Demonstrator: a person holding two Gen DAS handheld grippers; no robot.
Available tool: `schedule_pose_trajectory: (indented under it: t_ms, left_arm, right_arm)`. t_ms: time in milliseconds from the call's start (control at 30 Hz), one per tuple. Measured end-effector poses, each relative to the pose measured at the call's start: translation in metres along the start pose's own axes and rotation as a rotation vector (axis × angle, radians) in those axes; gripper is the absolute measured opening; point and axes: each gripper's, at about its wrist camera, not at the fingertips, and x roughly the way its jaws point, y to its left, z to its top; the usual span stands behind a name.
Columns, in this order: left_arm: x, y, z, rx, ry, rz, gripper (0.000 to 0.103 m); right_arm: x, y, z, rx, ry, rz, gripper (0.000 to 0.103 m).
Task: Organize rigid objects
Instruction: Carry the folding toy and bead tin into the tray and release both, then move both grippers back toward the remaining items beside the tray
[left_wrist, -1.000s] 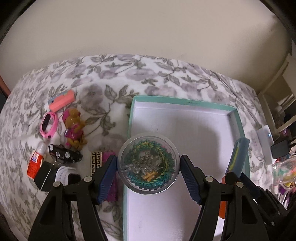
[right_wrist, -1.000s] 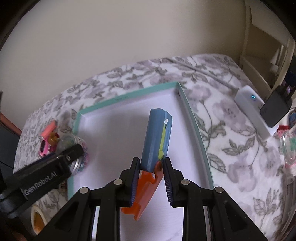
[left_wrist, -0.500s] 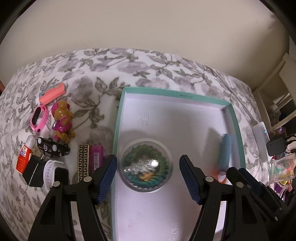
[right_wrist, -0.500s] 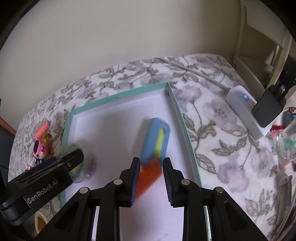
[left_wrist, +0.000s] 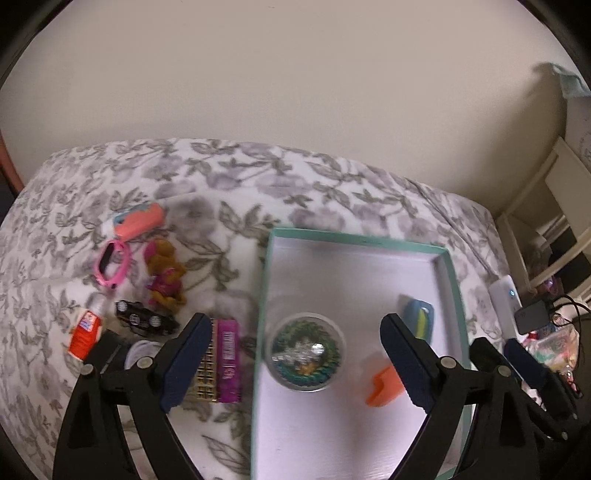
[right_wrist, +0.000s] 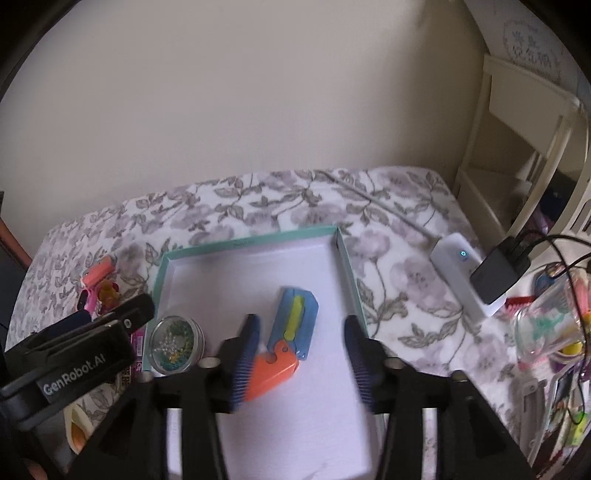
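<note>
Teal-rimmed box (left_wrist: 452, 280): lies on the floral cloth (left_wrist: 258, 184), white inside.
Round clear jar (left_wrist: 306, 352): rests on the box floor at its left side, between the left gripper (left_wrist: 295, 358) fingers, which stand wide and clear of it, having just been opening.
Blue-and-orange tool (right_wrist: 291, 328): lies flat in the box near its right wall.
Right gripper (right_wrist: 301, 358): jaws just opening, parted, pads off the tool.
Small toys (left_wrist: 162, 273): on the cloth left of the box.

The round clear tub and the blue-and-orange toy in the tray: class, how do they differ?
The round clear tub is a transparent cylinder showing green and silver bits; the blue-and-orange toy is opaque and elongated. The tub stands upright by the tray's left wall; the toy lies flat nearer the right wall. Both rest inside the tray, gripped by neither gripper.
</note>
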Motion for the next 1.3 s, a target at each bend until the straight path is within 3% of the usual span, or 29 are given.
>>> schedule_pose_trajectory:
  t_ms: [67, 200, 433, 700, 967, 1100, 1300]
  left_arm:
    - [0.001, 0.008, 0.0, -0.015, 0.001, 0.025, 0.093]
    - [0.003, 0.021, 0.001, -0.038, 0.003, 0.049, 0.093]
    - [-0.002, 0.038, 0.005, -0.074, -0.007, 0.059, 0.093]
    - [-0.015, 0.053, 0.004, -0.133, 0.005, 0.05, 0.093]
    - [-0.057, 0.063, 0.004, -0.132, -0.044, 0.069, 0.093]
    - [-0.081, 0.091, 0.002, -0.156, -0.07, 0.13, 0.093]
    - [-0.11, 0.157, -0.008, -0.294, -0.072, 0.203, 0.093]
  right_arm:
    - [0.001, 0.001, 0.0, -0.008, -0.006, -0.005, 0.066]
    - [0.005, 0.003, -0.002, -0.013, -0.002, -0.004, 0.074]
    - [0.006, 0.007, -0.003, -0.029, -0.022, -0.001, 0.103]
    - [-0.001, 0.014, -0.003, -0.032, -0.039, 0.004, 0.103]
    - [-0.024, 0.033, -0.003, -0.065, -0.07, 0.016, 0.103]
    - [-0.042, 0.055, -0.002, -0.091, -0.096, 0.084, 0.103]
    - [-0.062, 0.105, -0.005, -0.139, -0.114, 0.224, 0.103]
